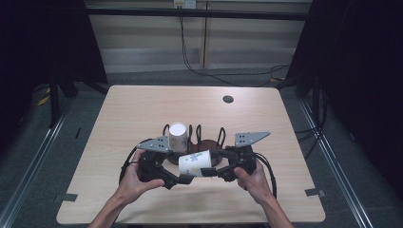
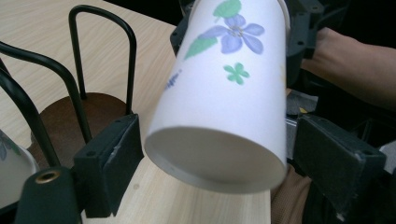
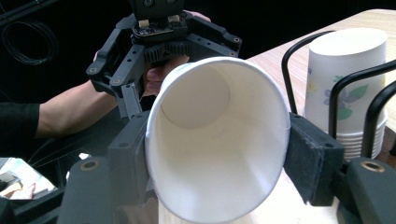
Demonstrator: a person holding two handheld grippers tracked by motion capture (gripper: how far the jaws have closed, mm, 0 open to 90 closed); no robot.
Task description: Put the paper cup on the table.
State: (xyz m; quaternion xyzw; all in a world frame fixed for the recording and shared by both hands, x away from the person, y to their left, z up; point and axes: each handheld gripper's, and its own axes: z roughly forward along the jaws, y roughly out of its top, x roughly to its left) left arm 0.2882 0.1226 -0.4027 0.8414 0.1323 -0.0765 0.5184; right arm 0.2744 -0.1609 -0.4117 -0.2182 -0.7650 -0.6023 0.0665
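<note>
At the left of the high view, the left gripper reaches in toward the middle of the table, its jaws ending at the closed bottom end of a paper cup that lies on its side in the air just above the tabletop. In the left gripper view the cup sits between the two jaws with its base toward the camera; the left pad looks to be against the cup wall, but the right pad stands a little off it, so whether this gripper truly clamps the cup cannot be told. Behind the cup in the high view stands a black wire rack on a dark round base, partly hidden by the grippers, with a stack of upturned cups in it. The stack's lower part is cut off by wire loops in the right gripper view. To the right, the right gripper holds the cup's open end: in its own view the rim is pinched between both pads, which press on either side. The cup's flower print faces away there.
</note>
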